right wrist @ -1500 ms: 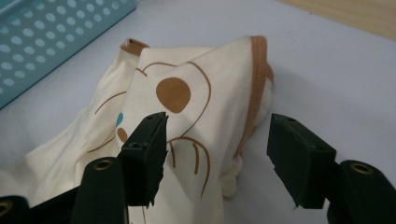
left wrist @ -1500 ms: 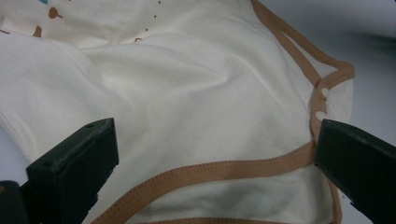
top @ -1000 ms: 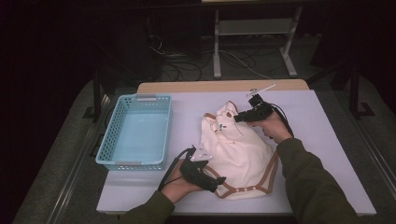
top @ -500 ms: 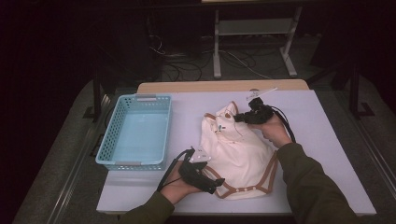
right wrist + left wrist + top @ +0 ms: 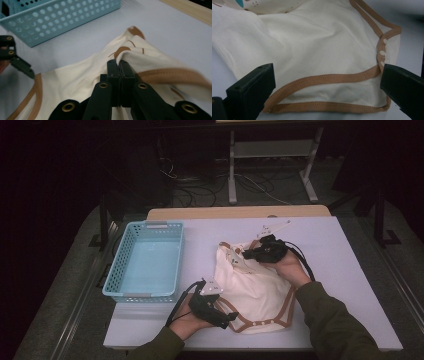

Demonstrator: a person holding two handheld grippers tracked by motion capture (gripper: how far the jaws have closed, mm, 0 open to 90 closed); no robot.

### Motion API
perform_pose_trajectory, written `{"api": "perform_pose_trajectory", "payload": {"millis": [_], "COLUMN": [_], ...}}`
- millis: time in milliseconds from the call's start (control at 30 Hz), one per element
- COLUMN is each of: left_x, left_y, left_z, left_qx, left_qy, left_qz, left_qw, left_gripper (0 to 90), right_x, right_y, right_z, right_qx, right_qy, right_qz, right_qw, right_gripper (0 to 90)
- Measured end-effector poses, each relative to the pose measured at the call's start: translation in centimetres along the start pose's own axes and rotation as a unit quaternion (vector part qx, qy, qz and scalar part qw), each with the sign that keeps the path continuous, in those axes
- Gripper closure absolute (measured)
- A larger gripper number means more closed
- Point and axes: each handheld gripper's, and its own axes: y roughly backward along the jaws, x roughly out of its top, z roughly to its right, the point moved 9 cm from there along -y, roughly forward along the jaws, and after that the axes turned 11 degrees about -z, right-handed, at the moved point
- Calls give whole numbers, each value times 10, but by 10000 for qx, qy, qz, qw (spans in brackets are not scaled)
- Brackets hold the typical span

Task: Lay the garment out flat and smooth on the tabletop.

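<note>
We see a cream cotton baby garment with tan-brown binding (image 5: 255,290) lying crumpled on the white tabletop (image 5: 350,265), right of a light blue perforated plastic basket (image 5: 145,262) and apart from it; its snap-studded brown hem faces the near edge of the table. The right gripper (image 5: 246,254) comes in over the far end of the garment; in the right gripper view its two black jaws (image 5: 120,65) have just been closing and now stand pressed together on a raised fold of the cream cloth, so that the fabric peaks up at the pinch while the rest stays on the table; a brown strap runs off blurred beside it. The left gripper (image 5: 227,319) rests at the near left corner of the garment; in the left gripper view we find its jaws spread wide, one at each side of the brown-bound hem (image 5: 324,80), with nothing clamped between them; whether the pads touch the cloth we cannot tell.
</note>
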Motion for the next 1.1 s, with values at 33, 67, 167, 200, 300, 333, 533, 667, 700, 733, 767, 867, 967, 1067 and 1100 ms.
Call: {"api": "perform_pose_trajectory", "payload": {"millis": [33,67,167,200,300,333,533,667,700,733,767,867,967,1067,1100], "left_x": [0,0,0,0,0,0,0,0,0,0,0,-1,-1,-2,-2], "left_y": [0,-1,-2,-2,-2,-2,-2,-1,-1,-1,-1,-2,-2,-2,-2], "left_z": [0,0,2,2,2,2,2,1,1,1,1,1,1,1,1], "left_qx": [0,-5,-26,-31,-34,-35,-37,-27,-26,-25,-26,-28,-30,-28,-35], "left_qy": [-1,21,26,26,22,29,52,36,33,34,34,20,4,-49,-39], "left_qz": [-3,11,0,1,10,16,25,7,0,-1,-1,-10,-36,-89,-74], "left_qw": [10000,10000,10000,10000,10000,10000,10000,10000,10000,10000,10000,10000,10000,9999,10000], "left_gripper": [0,0,0,0,0,0,0,0,0,0,0,0,0,0,0], "right_x": [0,0,-3,-5,-8,-10,-23,-36,-38,-41,-43,-50,-52,-50,-50], "right_y": [-1,-1,-6,-8,-12,-13,-22,-30,-32,-34,-36,-42,-44,-35,-31], "right_z": [-4,-8,-17,-19,-26,-30,-48,-55,-58,-58,-61,-61,-62,-63,-61], "right_qx": [18,44,81,96,165,184,363,427,473,461,506,489,479,506,492], "right_qy": [41,92,207,227,294,323,458,713,638,737,653,751,728,621,644], "right_qz": [-24,-41,-123,-180,-242,-299,-559,-818,-858,-922,-950,-1079,-1122,-1009,-978], "right_qw": [10000,9999,9997,9995,9991,9989,9967,9932,9931,9919,9920,9901,9899,9917,9919], "right_gripper": [878,878,878,878,878,878,877,876,875,875,875,872,820,678,638]}}
